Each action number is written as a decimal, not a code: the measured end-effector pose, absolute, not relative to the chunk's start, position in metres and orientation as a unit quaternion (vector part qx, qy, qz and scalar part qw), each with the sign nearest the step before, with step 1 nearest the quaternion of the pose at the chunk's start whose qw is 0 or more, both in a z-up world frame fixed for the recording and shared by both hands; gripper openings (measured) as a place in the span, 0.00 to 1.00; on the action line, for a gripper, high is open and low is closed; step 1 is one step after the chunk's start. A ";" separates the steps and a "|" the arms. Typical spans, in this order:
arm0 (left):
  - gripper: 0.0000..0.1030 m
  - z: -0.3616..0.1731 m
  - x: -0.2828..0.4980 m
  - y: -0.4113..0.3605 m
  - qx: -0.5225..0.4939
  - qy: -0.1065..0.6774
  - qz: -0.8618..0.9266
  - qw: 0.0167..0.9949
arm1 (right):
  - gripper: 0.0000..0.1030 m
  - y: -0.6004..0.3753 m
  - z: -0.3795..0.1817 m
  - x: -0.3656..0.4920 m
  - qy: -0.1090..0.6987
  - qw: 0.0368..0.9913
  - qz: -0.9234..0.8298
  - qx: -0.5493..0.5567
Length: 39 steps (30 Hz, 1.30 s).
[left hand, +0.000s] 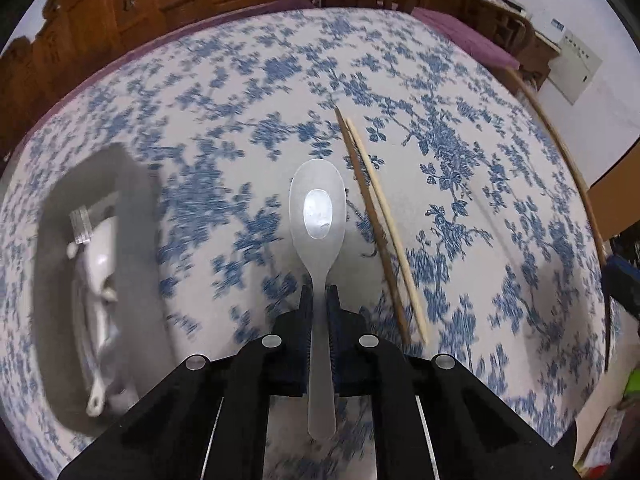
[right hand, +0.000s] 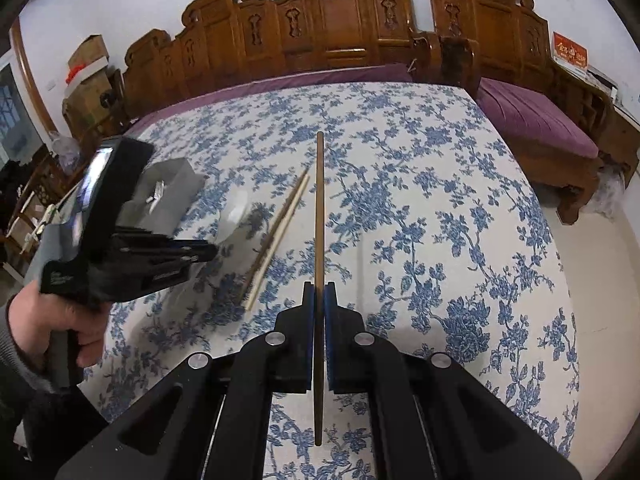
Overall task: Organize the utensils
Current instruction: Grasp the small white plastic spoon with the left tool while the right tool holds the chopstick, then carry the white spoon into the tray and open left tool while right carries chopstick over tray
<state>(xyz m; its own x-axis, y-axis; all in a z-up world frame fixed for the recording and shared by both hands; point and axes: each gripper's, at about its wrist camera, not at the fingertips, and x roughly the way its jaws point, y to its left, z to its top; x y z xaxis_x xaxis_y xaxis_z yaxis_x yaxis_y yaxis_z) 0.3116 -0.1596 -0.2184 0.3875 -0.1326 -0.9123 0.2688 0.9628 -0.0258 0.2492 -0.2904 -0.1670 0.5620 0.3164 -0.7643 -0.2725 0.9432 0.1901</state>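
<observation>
Spoon [left hand: 318, 216], metal, matte grey with a bright patch in the oval bowl, flat tapered handle: pinched at the neck by the left gripper [left hand: 320, 300], jaws pressed on it from both sides, bowl pointing away above the tablecloth [left hand: 224, 80]

Dark brown chopstick [right hand: 319, 240], thin, straight and round: clamped between the blue pads [right hand: 330, 320] of the right gripper [right hand: 319, 300], jaws closed tight on it, both ends sticking out well past them

Grey tray [left hand: 136, 208] to the left of the spoon, rectangular, raised walls, blurred; inside it a white ceramic spoon [left hand: 100, 276] plus other pale utensils I cannot make out

Two more chopsticks [left hand: 380, 224] lie loose on the cloth just right of the spoon, one dark, one pale wood, side by side and touching near the far tips

Cloth: white with a blue flower print, smooth, covers the whole table

Right view shows a hand [right hand: 52, 320] gripping the left gripper's handle, the grey tray beyond it

Behind the table a carved wooden bench [right hand: 340, 20] with a purple cushion [right hand: 536, 120]
</observation>
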 end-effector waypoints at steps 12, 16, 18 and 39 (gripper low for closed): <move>0.06 -0.156 0.261 -0.113 0.055 0.487 -0.120 0.863 | 0.06 -0.266 -0.138 0.234 0.405 0.895 0.186 -0.002; 0.06 -0.144 0.254 -0.096 0.048 0.477 -0.118 0.870 | 0.06 -0.256 -0.130 0.231 0.396 0.898 0.191 -0.012; 0.06 -0.139 0.252 -0.087 0.045 0.473 -0.115 0.872 | 0.06 -0.250 -0.126 0.230 0.393 0.899 0.194 -0.009; 0.06 -0.157 0.293 0.006 -0.015 0.480 -0.081 0.873 | 0.06 -0.140 -0.115 0.252 0.394 0.885 0.243 -0.043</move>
<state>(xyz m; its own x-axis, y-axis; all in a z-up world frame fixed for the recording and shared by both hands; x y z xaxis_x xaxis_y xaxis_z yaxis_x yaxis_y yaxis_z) 0.2929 0.0057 -0.1566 0.5261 -0.1557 -0.8361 0.1276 0.9864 -0.1034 0.2517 -0.1401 -0.1152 0.5718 0.3965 -0.7182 -0.4638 0.8784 0.1157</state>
